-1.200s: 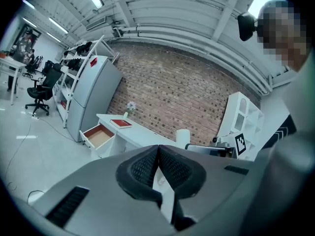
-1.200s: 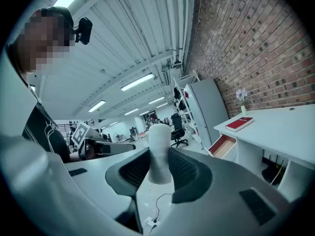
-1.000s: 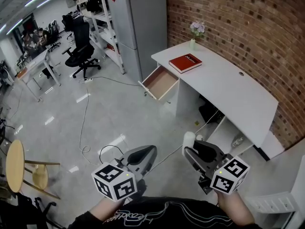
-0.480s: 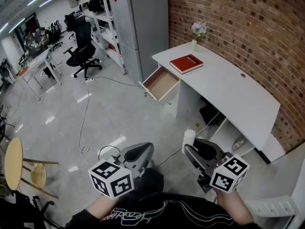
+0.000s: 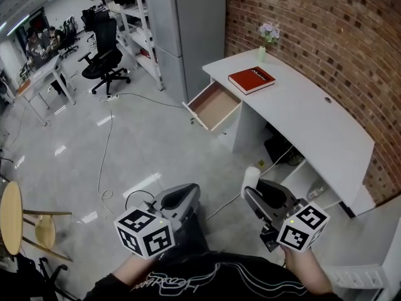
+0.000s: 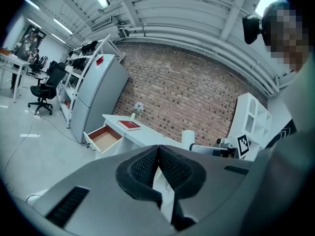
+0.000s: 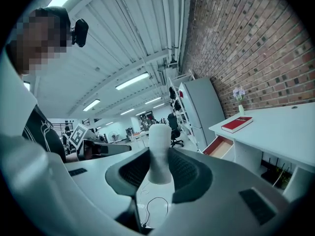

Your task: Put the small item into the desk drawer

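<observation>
My right gripper is shut on a small white cylinder that stands upright between its pads. My left gripper is shut with nothing in it, its pads meeting at the tips. Both are held low in front of me, well short of the white desk. The desk drawer stands pulled out at the desk's left end, its wooden inside bare.
A red book and a small vase of flowers sit on the desk by the brick wall. A grey cabinet stands left of the desk. A black cable runs over the floor. Office chairs are further back.
Both grippers have sunk a little and moved on with me towards the desk; the desk and drawer have shifted slightly right in the head view. The grip on the cylinder is unchanged.
</observation>
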`<state>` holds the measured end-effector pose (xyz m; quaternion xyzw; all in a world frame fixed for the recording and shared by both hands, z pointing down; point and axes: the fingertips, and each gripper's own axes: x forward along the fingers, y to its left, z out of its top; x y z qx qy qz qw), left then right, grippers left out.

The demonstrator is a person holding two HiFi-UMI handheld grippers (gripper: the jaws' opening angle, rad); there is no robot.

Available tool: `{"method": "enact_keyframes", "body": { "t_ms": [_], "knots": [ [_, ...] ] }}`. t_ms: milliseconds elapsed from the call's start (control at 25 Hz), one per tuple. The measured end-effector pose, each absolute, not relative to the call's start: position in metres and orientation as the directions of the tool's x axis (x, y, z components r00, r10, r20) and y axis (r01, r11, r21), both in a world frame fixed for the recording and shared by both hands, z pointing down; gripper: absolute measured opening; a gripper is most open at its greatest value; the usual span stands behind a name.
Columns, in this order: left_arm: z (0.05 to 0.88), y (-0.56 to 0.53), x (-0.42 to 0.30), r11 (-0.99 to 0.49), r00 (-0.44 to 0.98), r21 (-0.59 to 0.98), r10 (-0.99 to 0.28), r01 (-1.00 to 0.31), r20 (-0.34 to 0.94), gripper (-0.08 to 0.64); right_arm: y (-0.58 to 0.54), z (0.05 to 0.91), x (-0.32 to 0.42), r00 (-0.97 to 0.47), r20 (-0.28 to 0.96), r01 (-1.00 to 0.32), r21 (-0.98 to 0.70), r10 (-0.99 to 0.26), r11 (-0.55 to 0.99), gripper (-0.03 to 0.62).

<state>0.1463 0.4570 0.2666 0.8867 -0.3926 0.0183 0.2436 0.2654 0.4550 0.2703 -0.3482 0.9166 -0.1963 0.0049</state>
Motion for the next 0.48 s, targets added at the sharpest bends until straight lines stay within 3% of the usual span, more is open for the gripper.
{"method": "enact_keyframes", "body": {
  "t_ms": [480],
  "knots": [
    [0.292,0.247,0.041,-0.521,0.68,0.468,-0.676,-0.714,0.283,0.021,0.243,0.288,0.153,-0.766,0.236,-0.638,-0.399,-0.599,0.659,0.138]
  ]
}}
